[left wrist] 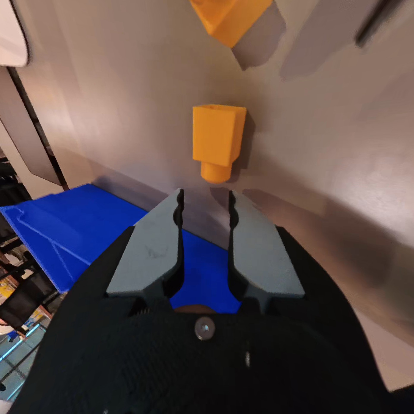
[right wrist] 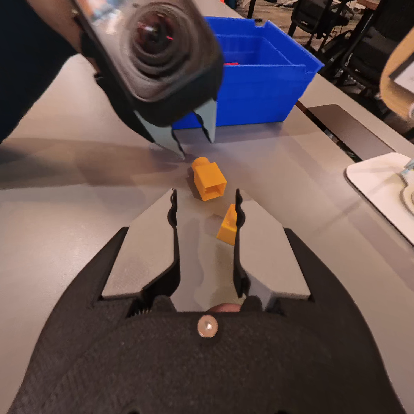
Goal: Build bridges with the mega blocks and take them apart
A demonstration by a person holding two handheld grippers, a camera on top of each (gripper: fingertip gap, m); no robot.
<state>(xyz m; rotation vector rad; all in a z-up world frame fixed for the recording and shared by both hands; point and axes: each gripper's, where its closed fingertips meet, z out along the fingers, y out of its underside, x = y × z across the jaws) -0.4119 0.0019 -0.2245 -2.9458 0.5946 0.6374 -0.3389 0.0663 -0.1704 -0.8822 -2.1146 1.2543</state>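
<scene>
Near block: orange block [left wrist: 216, 139] [right wrist: 209, 182], square body with one round stud, lying on its side on the grey table [left wrist: 313, 156] [right wrist: 67, 224]; its hollow underside faces the right wrist view.
Second block: another orange block [left wrist: 228, 18] [right wrist: 229, 226], tipped on the table, just beside the first, apart from it.
Surroundings: blue bin [left wrist: 67, 228] [right wrist: 264, 89] stands behind the blocks; a white board [right wrist: 380, 186] lies at the table's right edge.
Left gripper [left wrist: 206, 195] [right wrist: 197, 145]: jaws parted, empty; tips just short of the near block's stud.
Right gripper [right wrist: 205, 195]: jaws parted, empty; the second block lies against the inner face of its right finger, which partly hides it.
</scene>
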